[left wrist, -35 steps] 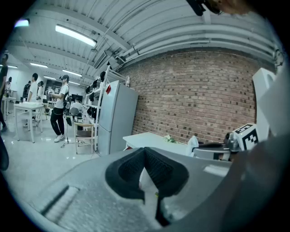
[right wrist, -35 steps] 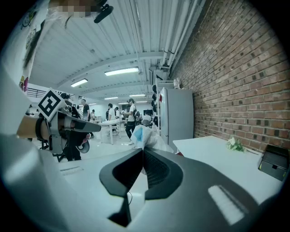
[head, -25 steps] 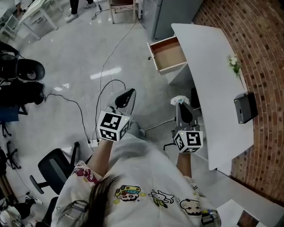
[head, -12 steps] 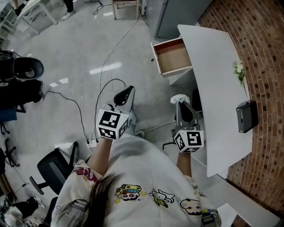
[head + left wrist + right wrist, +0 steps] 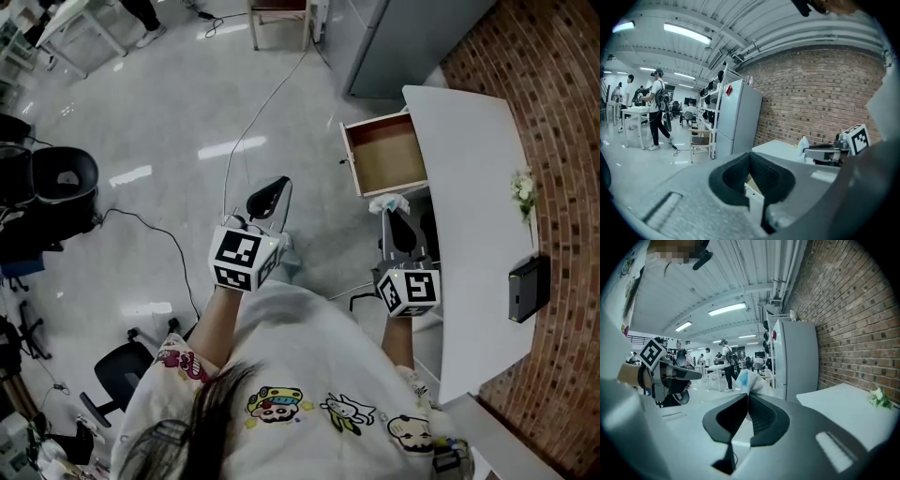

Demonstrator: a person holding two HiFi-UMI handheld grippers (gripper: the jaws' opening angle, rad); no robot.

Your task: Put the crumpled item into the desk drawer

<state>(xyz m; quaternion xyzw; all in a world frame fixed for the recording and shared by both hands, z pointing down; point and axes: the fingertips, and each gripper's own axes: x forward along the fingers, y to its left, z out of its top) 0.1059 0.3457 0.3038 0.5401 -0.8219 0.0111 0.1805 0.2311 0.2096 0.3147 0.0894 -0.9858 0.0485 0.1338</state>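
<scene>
The crumpled item (image 5: 387, 202) is a white wad with a blue patch, pinched in my right gripper (image 5: 390, 210), which is shut on it just in front of the open desk drawer (image 5: 384, 161). In the right gripper view the crumpled item (image 5: 749, 380) sticks out past the closed jaws. The drawer is pulled out from the white desk (image 5: 478, 216) and shows a bare wooden bottom. My left gripper (image 5: 270, 192) hangs over the floor to the left of the drawer, shut with nothing in it; in the left gripper view the left gripper (image 5: 749, 161) has its jaws closed.
A small flower pot (image 5: 522, 190) and a black box (image 5: 527, 287) sit on the desk by the brick wall. A grey cabinet (image 5: 412, 37) stands behind the drawer. A cable (image 5: 246, 141) runs over the floor; black chairs (image 5: 56, 178) stand at left.
The view has moved toward the desk, so the drawer now lies much closer to my right gripper with the wad. Both grippers keep the same hold.
</scene>
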